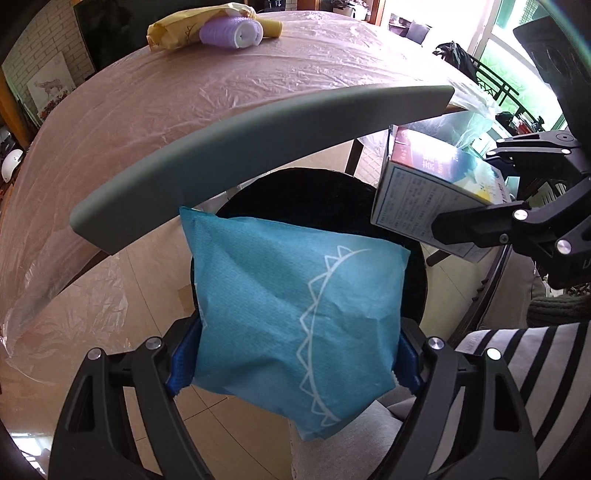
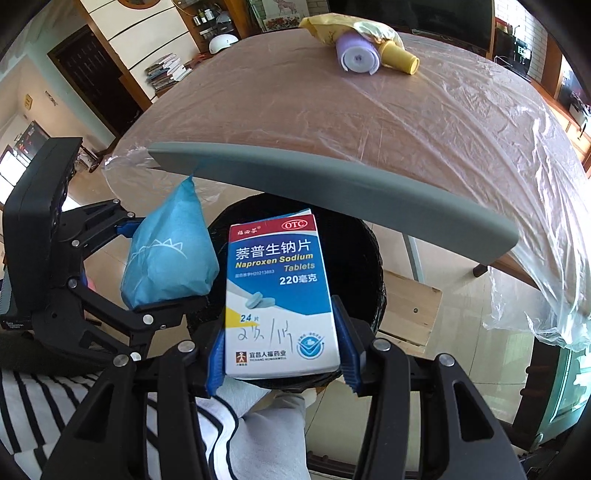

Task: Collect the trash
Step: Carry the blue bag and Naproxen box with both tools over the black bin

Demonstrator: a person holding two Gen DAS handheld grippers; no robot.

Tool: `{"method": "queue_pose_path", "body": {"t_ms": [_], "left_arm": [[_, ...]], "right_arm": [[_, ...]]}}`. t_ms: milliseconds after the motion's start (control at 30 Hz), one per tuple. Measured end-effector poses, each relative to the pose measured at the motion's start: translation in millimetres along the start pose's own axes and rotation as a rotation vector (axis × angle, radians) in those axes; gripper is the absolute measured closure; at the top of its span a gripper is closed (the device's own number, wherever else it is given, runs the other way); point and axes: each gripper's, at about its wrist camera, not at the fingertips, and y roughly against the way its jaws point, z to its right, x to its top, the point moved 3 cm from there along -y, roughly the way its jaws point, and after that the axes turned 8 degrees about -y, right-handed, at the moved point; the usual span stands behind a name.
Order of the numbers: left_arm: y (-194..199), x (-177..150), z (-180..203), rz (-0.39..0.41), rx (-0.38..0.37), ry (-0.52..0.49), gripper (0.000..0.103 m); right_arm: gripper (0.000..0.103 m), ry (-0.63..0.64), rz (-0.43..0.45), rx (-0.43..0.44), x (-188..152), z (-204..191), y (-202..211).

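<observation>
My left gripper [image 1: 295, 365] is shut on a blue tissue packet [image 1: 295, 295] and holds it over a black waste bin [image 1: 295, 188] below the table edge. My right gripper [image 2: 282, 365] is shut on a white and blue tablet box [image 2: 280, 291], also over the bin [image 2: 351, 258]. In the right wrist view the left gripper [image 2: 147, 266] with the blue packet [image 2: 170, 258] is at the left. In the left wrist view the right gripper [image 1: 476, 192] with the box [image 1: 424, 184] is at the right.
A grey chair back [image 1: 258, 147] curves across above the bin, also in the right wrist view [image 2: 332, 192]. The table [image 1: 147, 110] has a plastic cover. A yellow wrapper [image 1: 173, 33], a purple roll [image 1: 232, 33] and a yellow tube [image 2: 400, 59] lie at its far side.
</observation>
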Motion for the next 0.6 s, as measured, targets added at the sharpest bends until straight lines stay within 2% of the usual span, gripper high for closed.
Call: {"method": "queue_pose_path", "body": {"t_ms": [600], "left_arm": [[-28,-2,-4,-0.064,0.009,-0.038,0.019]], "right_arm": [[0.055,0.000,-0.057,-0.032,0,-4,-28]]}}
